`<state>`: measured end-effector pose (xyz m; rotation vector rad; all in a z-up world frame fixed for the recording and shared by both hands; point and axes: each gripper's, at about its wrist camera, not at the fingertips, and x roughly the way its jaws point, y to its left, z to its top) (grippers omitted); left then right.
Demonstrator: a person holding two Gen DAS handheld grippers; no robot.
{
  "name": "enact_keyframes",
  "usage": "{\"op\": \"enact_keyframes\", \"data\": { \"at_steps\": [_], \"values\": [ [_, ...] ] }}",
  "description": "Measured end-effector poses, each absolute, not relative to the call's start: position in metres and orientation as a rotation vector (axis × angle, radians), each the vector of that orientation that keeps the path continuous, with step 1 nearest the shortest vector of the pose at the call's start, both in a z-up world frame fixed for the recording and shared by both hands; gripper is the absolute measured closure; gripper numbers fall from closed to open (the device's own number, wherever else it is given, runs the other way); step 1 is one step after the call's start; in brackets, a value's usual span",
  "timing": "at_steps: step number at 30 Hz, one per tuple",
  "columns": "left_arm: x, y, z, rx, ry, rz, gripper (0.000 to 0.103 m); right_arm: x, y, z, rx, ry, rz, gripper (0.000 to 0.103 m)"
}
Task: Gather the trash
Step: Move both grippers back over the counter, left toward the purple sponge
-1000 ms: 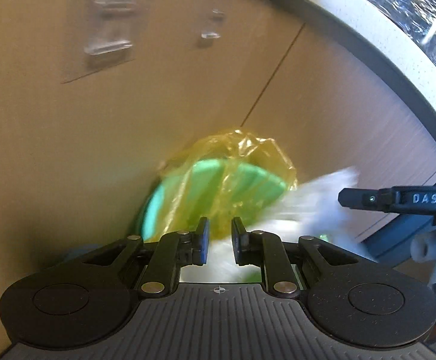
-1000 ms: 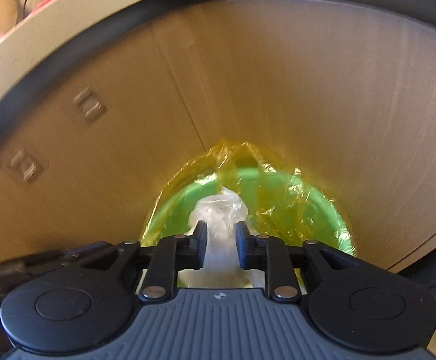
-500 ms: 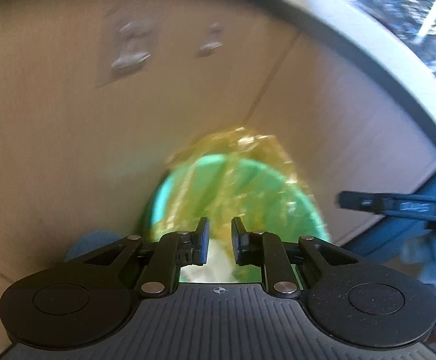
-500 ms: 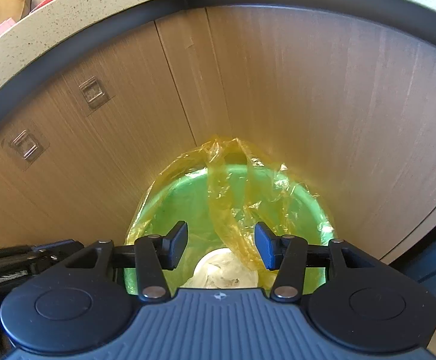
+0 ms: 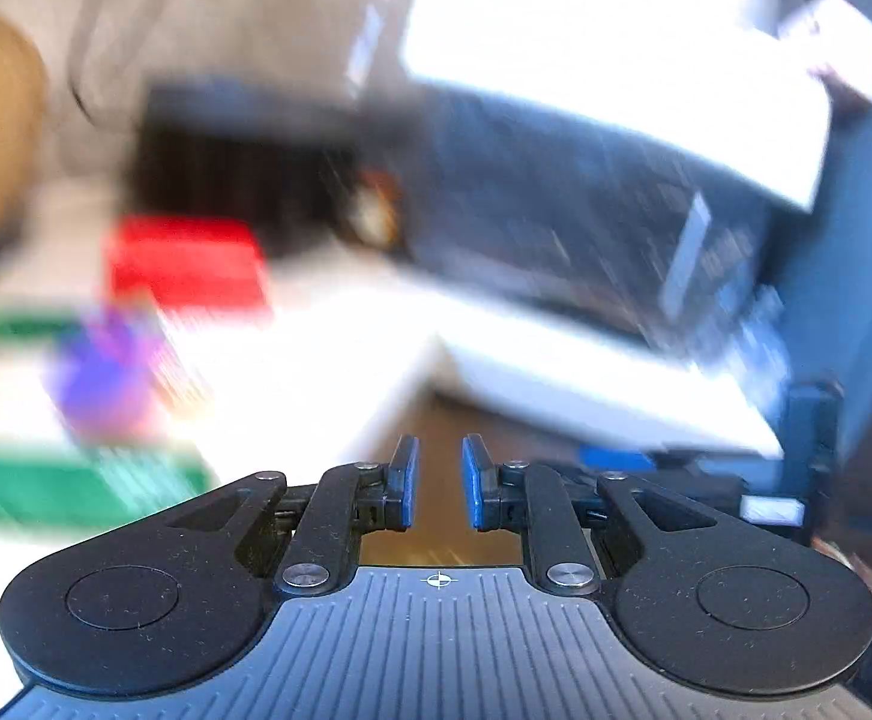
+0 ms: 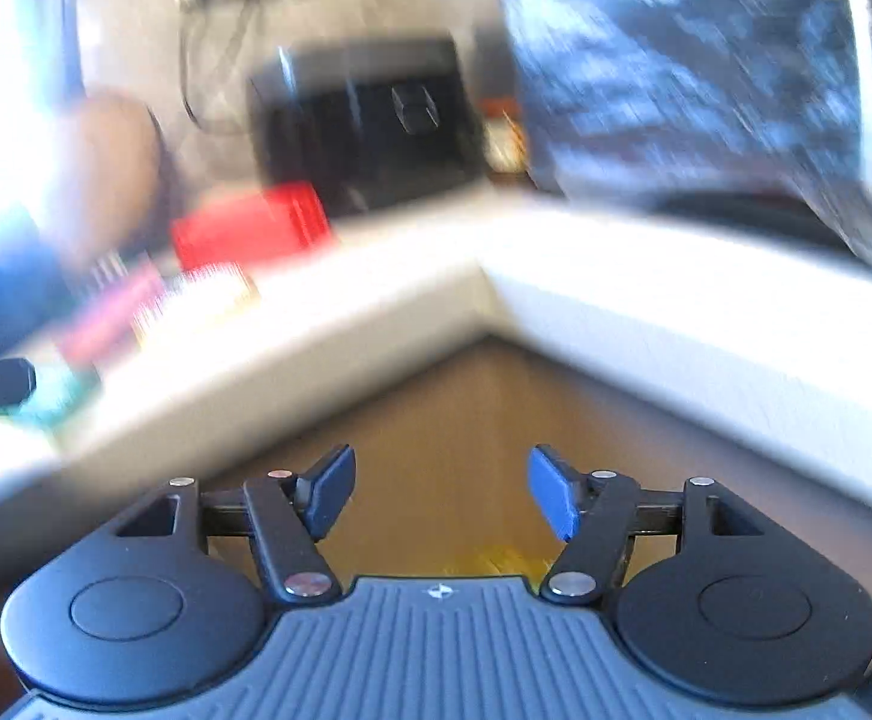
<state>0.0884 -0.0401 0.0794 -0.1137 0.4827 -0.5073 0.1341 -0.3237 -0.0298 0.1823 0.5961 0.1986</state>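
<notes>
Here both views are heavily smeared by motion, so only broad shapes read. The left gripper [image 5: 439, 483] has its blue pads set a narrow gap apart, parallel, with nothing between them; only brown cabinet front [image 5: 429, 420] shows through the gap. The right gripper [image 6: 440, 495] has its jaws opening, now spread wide, and nothing sits between them either. Low in the right view, just past the gripper body and under the gap between its fingers, a sliver of yellow plastic [image 6: 496, 561] shows; it is too blurred to tell what it belongs to. No piece of trash can be made out clearly in either view. Beyond both grippers runs a pale countertop [image 6: 646, 312] with an inside corner. Far on it sit a red box [image 6: 255, 228], a black appliance [image 6: 363, 126] and a large dark appliance [image 5: 586, 210] to the right.
</notes>
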Motion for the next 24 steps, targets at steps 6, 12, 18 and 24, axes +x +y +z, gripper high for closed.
{"op": "enact_keyframes", "data": {
  "at_steps": [6, 12, 18, 24],
  "values": [
    [0.163, 0.023, 0.142, -0.139, 0.42, -0.206, 0.084, 0.193, -0.304, 0.054, 0.342, 0.541, 0.298, 0.02],
    [0.21, 0.055, 0.105, -0.124, 0.593, -0.197, 0.084, 0.23, -0.251, 0.072, 0.266, 0.531, 0.389, 0.019],
    [0.227, 0.098, 0.062, -0.221, 0.735, -0.273, 0.084, 0.256, -0.176, 0.037, 0.173, 0.644, 0.555, 0.063],
    [0.239, 0.112, 0.036, -0.272, 0.784, -0.265, 0.083, 0.267, -0.128, 0.009, 0.128, 0.709, 0.621, 0.07]
  ]
}}
